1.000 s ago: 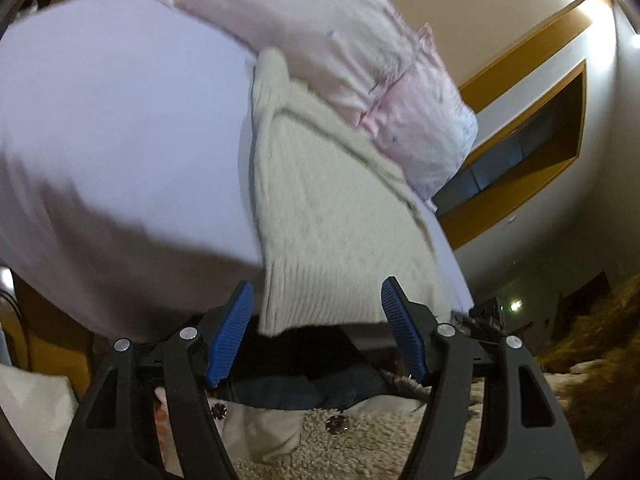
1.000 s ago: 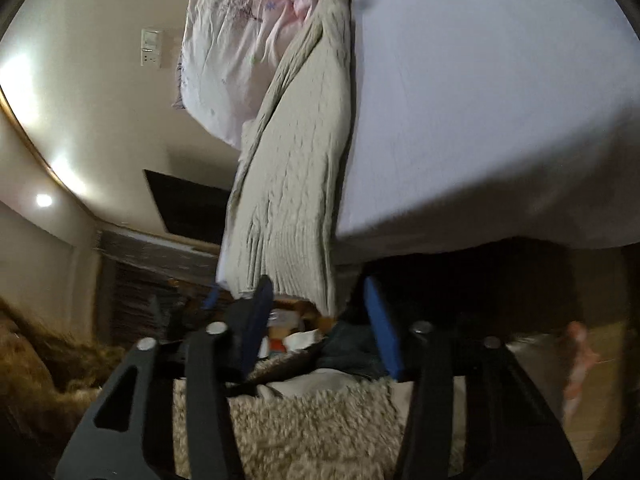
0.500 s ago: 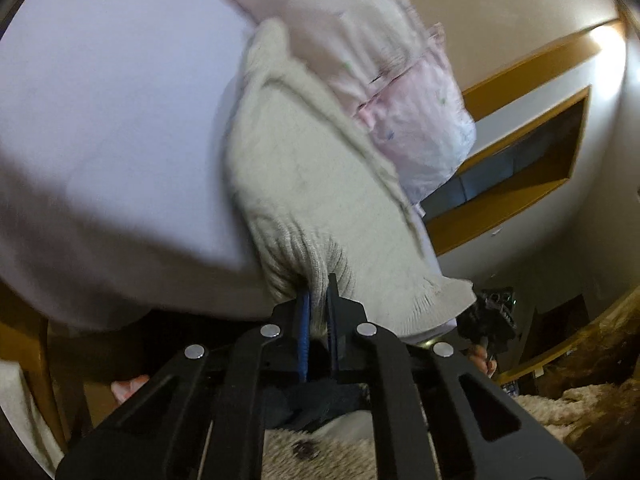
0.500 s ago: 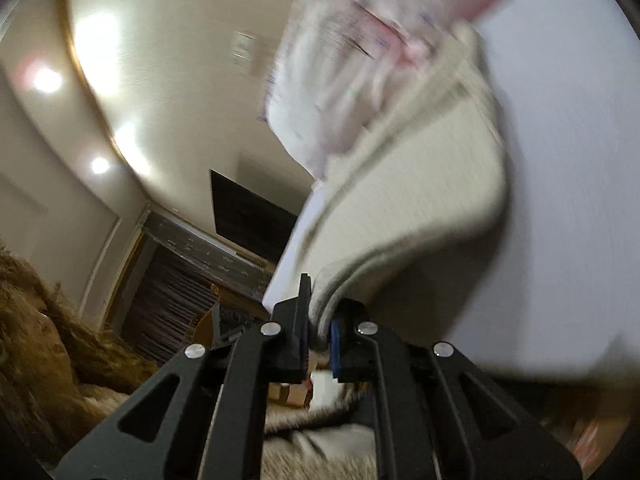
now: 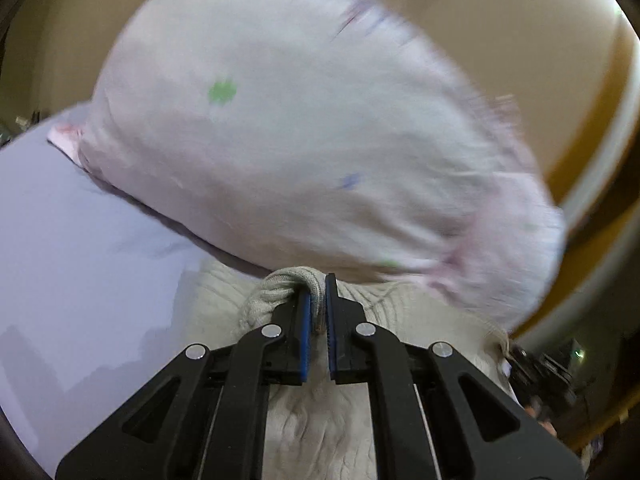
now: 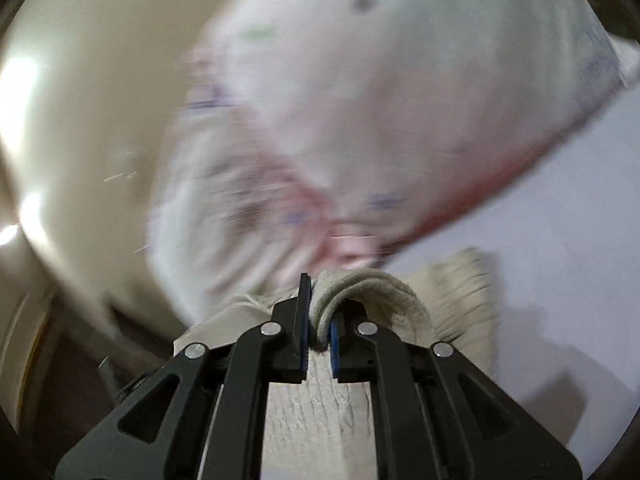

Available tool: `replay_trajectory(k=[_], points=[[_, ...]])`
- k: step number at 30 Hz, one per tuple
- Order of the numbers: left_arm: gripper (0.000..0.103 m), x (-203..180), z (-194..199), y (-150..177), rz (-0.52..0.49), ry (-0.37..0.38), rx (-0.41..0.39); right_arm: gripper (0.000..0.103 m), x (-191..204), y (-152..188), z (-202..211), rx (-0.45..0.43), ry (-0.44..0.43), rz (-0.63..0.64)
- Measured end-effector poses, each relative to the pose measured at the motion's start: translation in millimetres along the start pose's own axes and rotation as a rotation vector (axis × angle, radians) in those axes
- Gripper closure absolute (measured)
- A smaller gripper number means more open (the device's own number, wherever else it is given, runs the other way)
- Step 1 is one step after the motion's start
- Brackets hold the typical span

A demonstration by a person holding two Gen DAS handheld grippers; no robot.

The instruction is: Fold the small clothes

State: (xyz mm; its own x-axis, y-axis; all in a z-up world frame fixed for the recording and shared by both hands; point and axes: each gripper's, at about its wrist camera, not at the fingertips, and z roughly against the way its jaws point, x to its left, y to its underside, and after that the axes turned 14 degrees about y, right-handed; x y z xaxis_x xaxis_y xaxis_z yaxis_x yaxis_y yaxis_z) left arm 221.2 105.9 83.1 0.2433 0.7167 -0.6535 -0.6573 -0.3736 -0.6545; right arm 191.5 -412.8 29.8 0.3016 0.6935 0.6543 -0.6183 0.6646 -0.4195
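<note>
On the lavender bed sheet point(image 5: 80, 264), below the pink pillow point(image 5: 304, 152), both grippers — left gripper point(image 5: 317, 308), right gripper point(image 6: 318, 312) — are clenched on the cream knit sweater point(image 6: 460, 300).

No text, label, brand, number or sign could be read in either wrist view. The pink pillow point(image 5: 320, 152) filling the upper middle of both frames carried only small coloured marks, green and blue, which were blurred shapes and not letters.
</note>
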Motion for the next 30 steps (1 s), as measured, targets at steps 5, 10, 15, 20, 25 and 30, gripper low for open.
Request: replay_trajectory(k=[5, 10, 15, 20, 25, 30], points=[[0.096, 25.4, -28.5, 4.6, 0.101, 0.014, 0.071, 0.044, -10.3, 1.7, -11.0, -0.057, 0.132, -0.021], [0.011, 22.7, 19.6, 1.1, 0.069, -0.01, -0.014, 0.003, -6.6, 6.0, 38.5, -0.252, 0.045, 0.07], [0.03, 39.6, 31.0, 15.4, 0.08, -0.042, 0.108, 0.003, -19.4, 3.5, 35.5, -0.205, 0.039, 0.073], [0.045, 59.9, 11.4, 44.8, 0.152, -0.064, 0.219, 0.003, -24.4, 3.6, 33.4, -0.169, 0.027, 0.054], [0.079, 54.5, 5.3, 59.8, 0.136, -0.077, 0.202, 0.003, -15.9, 0.6, 27.5, -0.133, -0.006, 0.052], [0.086, 22.1, 9.9, 54.6, 0.183, 0.047, 0.165, 0.003, -17.9, -3.9, 34.6, -0.126, -0.035, 0.059]])
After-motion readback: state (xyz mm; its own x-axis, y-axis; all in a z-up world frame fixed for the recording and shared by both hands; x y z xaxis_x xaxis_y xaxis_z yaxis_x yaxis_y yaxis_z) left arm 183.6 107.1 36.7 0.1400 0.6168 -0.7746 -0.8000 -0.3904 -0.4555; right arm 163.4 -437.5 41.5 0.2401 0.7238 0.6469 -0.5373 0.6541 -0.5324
